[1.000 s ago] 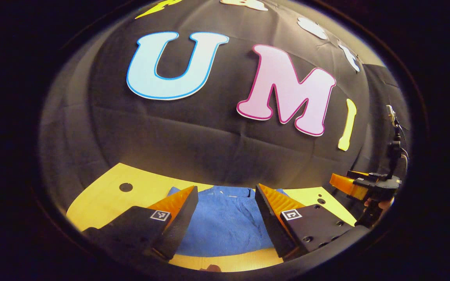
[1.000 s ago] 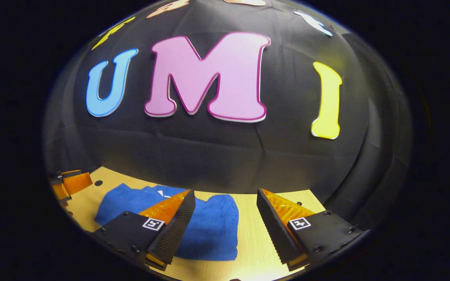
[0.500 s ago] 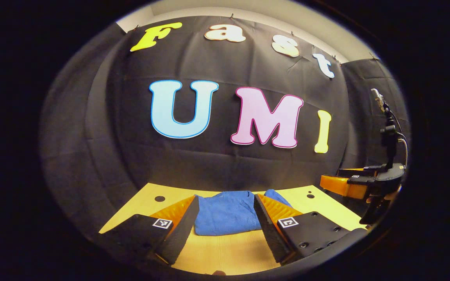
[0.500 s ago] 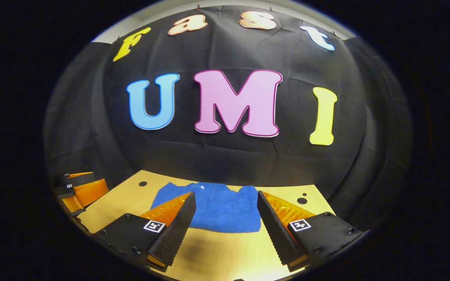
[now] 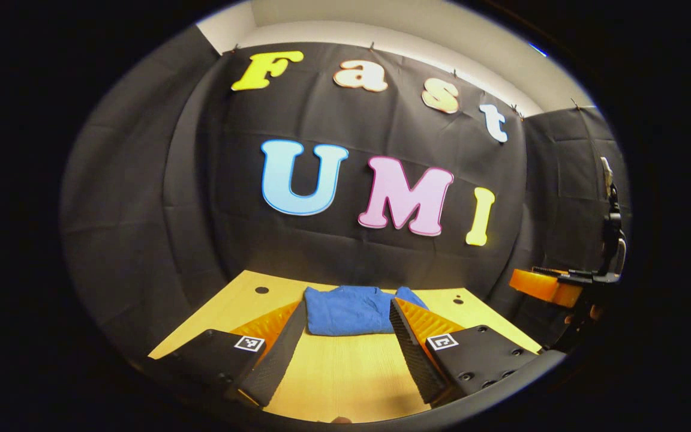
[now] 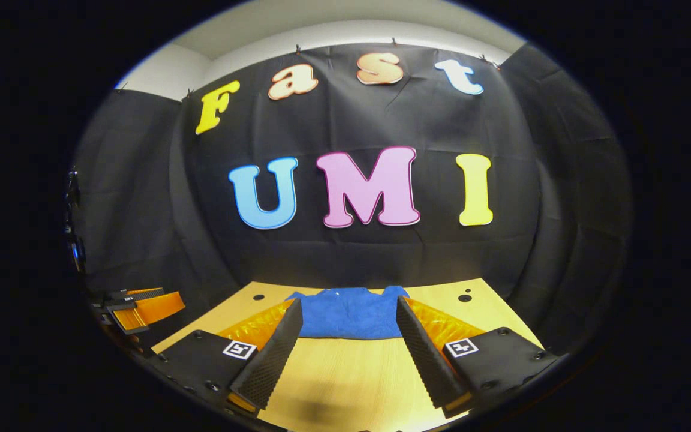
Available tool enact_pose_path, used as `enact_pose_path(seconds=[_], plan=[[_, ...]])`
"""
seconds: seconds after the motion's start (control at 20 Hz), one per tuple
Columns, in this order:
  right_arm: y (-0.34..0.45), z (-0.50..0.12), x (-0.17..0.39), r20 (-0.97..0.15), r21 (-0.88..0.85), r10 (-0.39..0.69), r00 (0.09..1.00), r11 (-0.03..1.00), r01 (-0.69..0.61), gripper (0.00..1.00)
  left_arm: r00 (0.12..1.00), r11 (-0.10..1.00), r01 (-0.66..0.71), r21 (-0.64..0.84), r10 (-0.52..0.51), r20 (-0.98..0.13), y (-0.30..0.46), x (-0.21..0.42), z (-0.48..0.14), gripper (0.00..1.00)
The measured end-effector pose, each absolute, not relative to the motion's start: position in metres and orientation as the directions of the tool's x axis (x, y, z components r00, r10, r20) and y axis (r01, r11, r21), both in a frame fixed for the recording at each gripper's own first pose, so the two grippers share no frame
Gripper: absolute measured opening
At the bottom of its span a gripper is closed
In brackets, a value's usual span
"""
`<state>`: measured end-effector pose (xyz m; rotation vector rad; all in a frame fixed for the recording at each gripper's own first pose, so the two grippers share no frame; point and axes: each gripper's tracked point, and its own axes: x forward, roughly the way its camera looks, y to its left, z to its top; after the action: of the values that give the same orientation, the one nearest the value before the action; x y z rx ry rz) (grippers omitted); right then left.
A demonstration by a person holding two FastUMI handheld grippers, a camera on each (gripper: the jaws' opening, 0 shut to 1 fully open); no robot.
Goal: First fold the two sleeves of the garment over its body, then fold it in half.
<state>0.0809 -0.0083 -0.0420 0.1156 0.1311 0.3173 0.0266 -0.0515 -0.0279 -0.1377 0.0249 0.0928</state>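
- Left gripper (image 5: 345, 342): fingers spread apart, nothing between them; bare table beneath.
- Right gripper (image 6: 348, 348): fingers likewise parted and empty, held over the pale wooden table (image 6: 345, 378).
- Blue knitted garment (image 5: 351, 310): folded into a compact rectangle, lying flat toward 12 o'clock of both grippers, near the table's far edge, clear of the fingertips.
- At 3 o'clock in the left gripper view, the right gripper appears; the hand holding it is barely discernible.
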Motion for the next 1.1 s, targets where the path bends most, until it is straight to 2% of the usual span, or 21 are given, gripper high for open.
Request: enact_pose_path(seconds=[0.15,0.25,0.3,0.35,0.5,0.7,0.75,0.8,0.9,1.0,1.1], plan=[[-0.014,-0.039,0.064,-0.090,0.122,0.304,0.948,0.948,-0.293,0.98,0.999,0.993,-0.053,-0.108,0.053,0.006,-0.067,0.004,-0.022,0.80],[-0.017,-0.032,0.063,-0.076,0.099,0.295,0.953,0.953,-0.287,0.98,0.997,0.994,-0.082,-0.075,0.082,0.000,-0.065,0.001,-0.018,0.80],[-0.019,-0.030,0.062,-0.074,0.089,0.287,0.955,0.956,-0.280,0.94,0.996,0.994,-0.088,-0.065,0.089,0.013,-0.067,0.000,-0.013,0.80],[-0.021,-0.025,0.063,-0.059,0.075,0.282,0.958,0.958,-0.277,0.98,0.996,0.995,-0.082,-0.064,0.084,0.022,-0.072,0.000,-0.011,0.80],[-0.022,-0.012,0.068,-0.018,0.051,0.278,0.960,0.960,-0.277,0.98,0.997,0.994,-0.080,-0.069,0.081,0.006,-0.075,0.002,-0.015,0.80],[-0.023,-0.008,0.071,-0.014,0.055,0.277,0.961,0.960,-0.276,0.98,0.996,0.994,-0.090,-0.060,0.090,-0.003,-0.074,0.003,-0.015,0.81],[-0.024,-0.008,0.072,-0.014,0.057,0.274,0.962,0.960,-0.273,0.94,0.996,0.994,-0.093,-0.049,0.093,-0.006,-0.073,0.003,-0.016,0.81],[-0.026,-0.008,0.070,-0.017,0.057,0.267,0.964,0.962,-0.265,0.98,0.995,0.994,-0.098,-0.037,0.098,-0.015,-0.072,0.002,-0.017,0.81],[-0.026,-0.012,0.071,-0.028,0.058,0.260,0.965,0.964,-0.258,0.94,0.995,0.995,-0.100,-0.019,0.100,-0.011,-0.071,0.001,-0.012,0.81],[-0.027,-0.013,0.071,-0.034,0.051,0.248,0.968,0.968,-0.246,0.98,0.996,0.996,-0.089,-0.008,0.089,0.001,-0.072,0.002,-0.010,0.80],[-0.025,-0.014,0.071,-0.035,0.059,0.248,0.968,0.967,-0.246,0.98,0.996,0.996,-0.089,-0.005,0.089,-0.009,-0.072,0.002,-0.011,0.80]])
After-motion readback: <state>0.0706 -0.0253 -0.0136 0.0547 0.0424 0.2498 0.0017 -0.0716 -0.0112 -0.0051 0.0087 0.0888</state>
